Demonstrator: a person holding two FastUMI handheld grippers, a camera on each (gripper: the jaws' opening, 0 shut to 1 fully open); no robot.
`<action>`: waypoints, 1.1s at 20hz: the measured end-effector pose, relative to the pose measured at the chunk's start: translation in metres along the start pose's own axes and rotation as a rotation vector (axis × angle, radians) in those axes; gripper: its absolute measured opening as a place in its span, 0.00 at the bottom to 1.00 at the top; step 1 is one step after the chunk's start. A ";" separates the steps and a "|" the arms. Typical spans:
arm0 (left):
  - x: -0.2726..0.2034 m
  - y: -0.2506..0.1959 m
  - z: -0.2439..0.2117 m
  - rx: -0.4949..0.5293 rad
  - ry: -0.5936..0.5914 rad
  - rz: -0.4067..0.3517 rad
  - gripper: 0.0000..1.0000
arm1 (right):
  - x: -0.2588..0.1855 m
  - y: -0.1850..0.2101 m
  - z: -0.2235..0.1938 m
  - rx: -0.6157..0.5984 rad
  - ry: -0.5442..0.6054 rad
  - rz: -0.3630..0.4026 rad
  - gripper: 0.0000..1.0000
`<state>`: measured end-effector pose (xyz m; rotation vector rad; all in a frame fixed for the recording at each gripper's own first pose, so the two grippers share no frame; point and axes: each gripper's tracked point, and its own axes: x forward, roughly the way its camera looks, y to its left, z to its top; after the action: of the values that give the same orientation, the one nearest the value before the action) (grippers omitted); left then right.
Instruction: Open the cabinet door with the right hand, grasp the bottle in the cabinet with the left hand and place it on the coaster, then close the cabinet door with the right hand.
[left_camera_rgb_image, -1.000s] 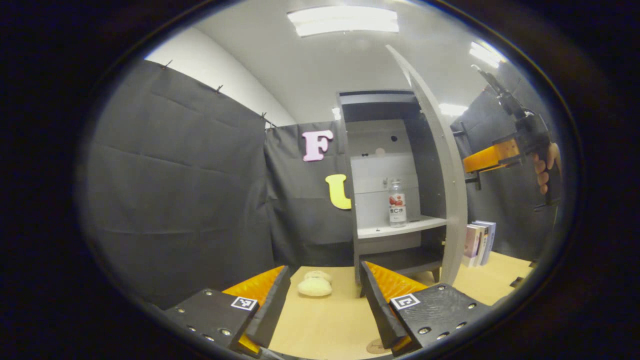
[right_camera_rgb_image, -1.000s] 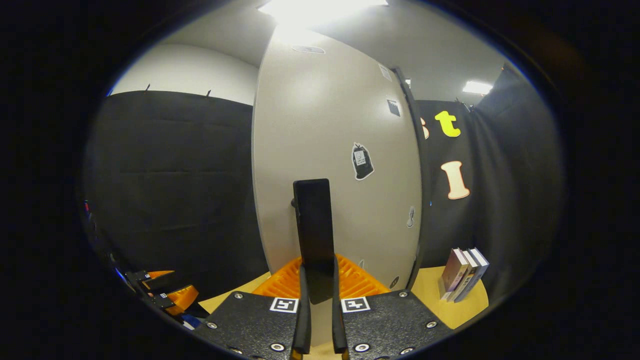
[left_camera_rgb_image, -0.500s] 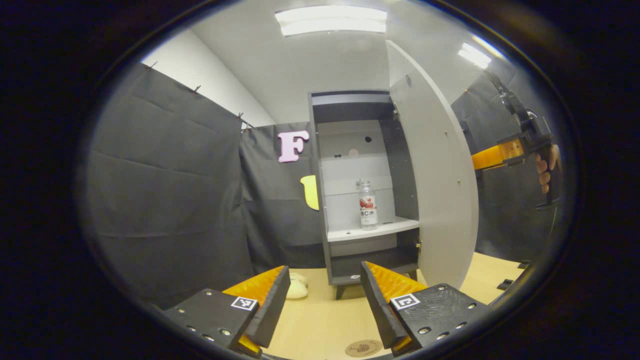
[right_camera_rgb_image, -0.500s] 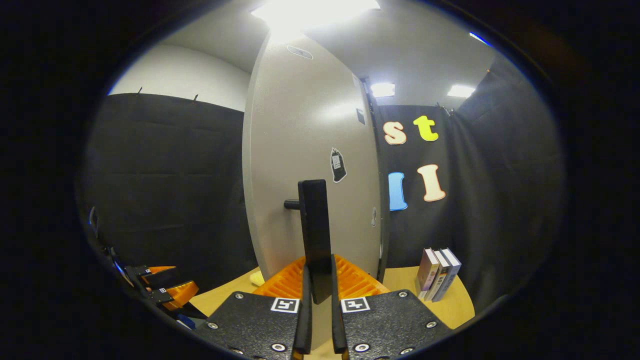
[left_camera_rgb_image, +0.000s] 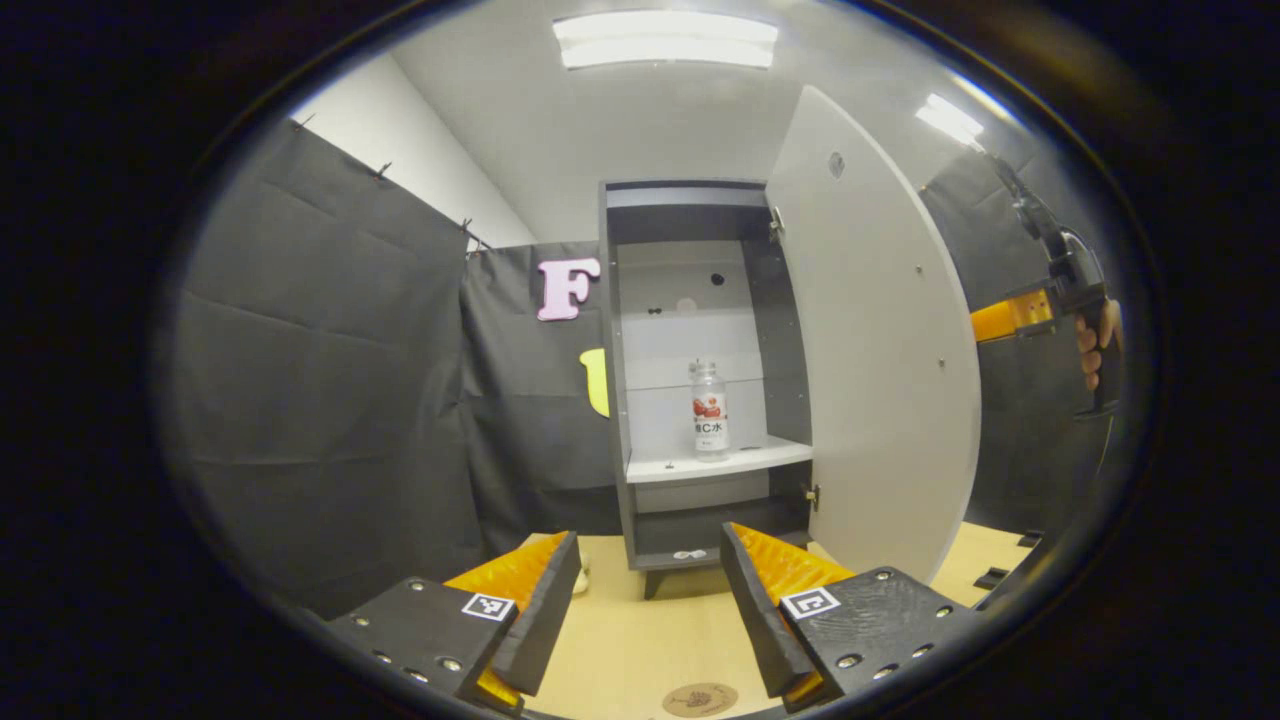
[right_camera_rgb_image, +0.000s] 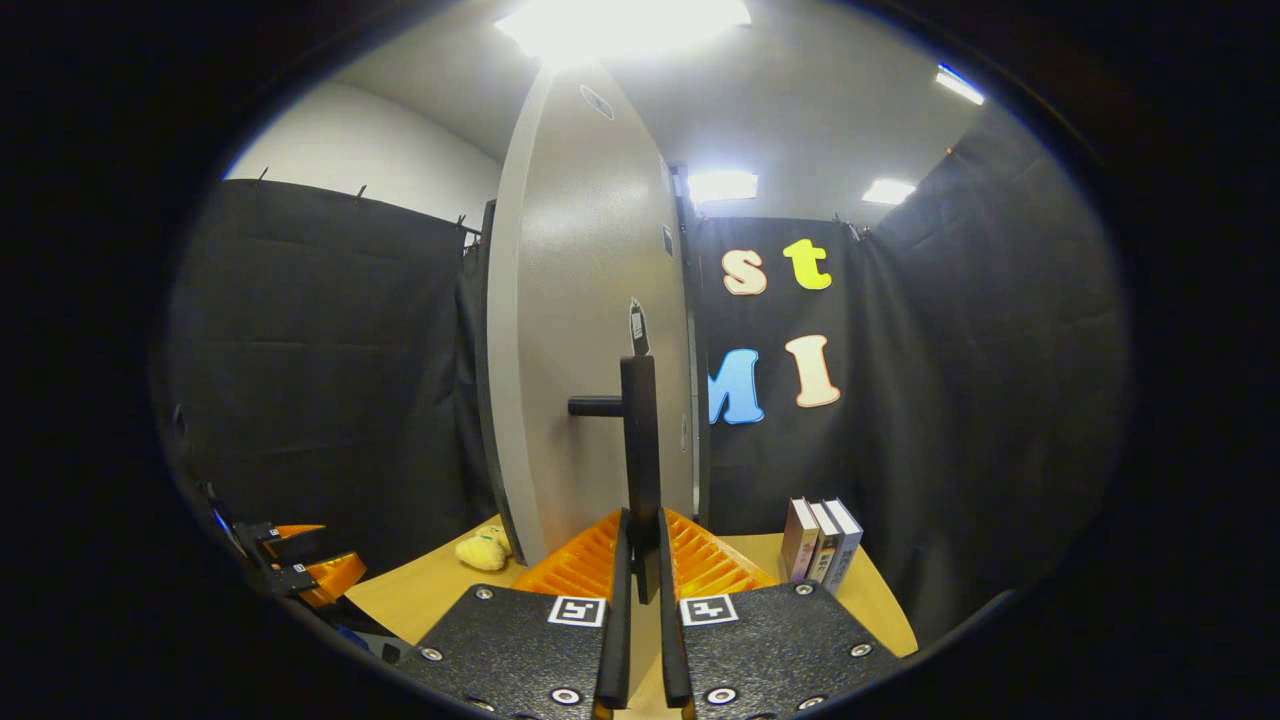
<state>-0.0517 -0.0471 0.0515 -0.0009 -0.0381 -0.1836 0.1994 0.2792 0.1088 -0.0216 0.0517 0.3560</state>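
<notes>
The grey cabinet (left_camera_rgb_image: 625, 330) stands open on the wooden table, its pale door (left_camera_rgb_image: 880, 350) swung out to the right. A clear bottle (left_camera_rgb_image: 709, 411) with a red and white label stands upright on the middle shelf. My left gripper (left_camera_rgb_image: 648, 600) hangs open low over the table, well short of the cabinet. A round coaster (left_camera_rgb_image: 700, 699) lies on the table below it. In the right gripper view my right gripper (right_camera_rgb_image: 640, 570) is shut on the door's dark bar handle (right_camera_rgb_image: 640, 450). The right gripper (left_camera_rgb_image: 1040, 305) and the hand holding it appear beyond the door's edge.
A yellowish plush toy (right_camera_rgb_image: 480, 550) lies on the table left of the cabinet's foot. Three books (right_camera_rgb_image: 822, 540) stand upright by the cloth wall to the right of the door. The left gripper (right_camera_rgb_image: 300, 570) appears at the far lower left.
The door has swung further open, from edge-on to showing its inner face in the left gripper view. My right gripper kept hold of the handle. The left gripper shifted, bringing the coaster more into view.
</notes>
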 end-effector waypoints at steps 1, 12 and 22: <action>-0.002 0.000 -0.001 -0.003 0.003 0.002 0.81 | 0.001 -0.004 -0.001 -0.009 -0.002 -0.012 0.13; 0.005 -0.017 0.005 0.015 0.017 0.047 0.81 | -0.007 -0.005 0.002 0.109 -0.019 -0.031 0.11; 0.052 -0.063 0.054 -0.009 -0.020 0.033 0.81 | -0.023 -0.065 -0.017 -0.043 -0.001 -0.203 0.90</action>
<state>-0.0143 -0.1186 0.1074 -0.0125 -0.0571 -0.1503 0.2000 0.2095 0.0939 -0.0689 0.0405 0.1543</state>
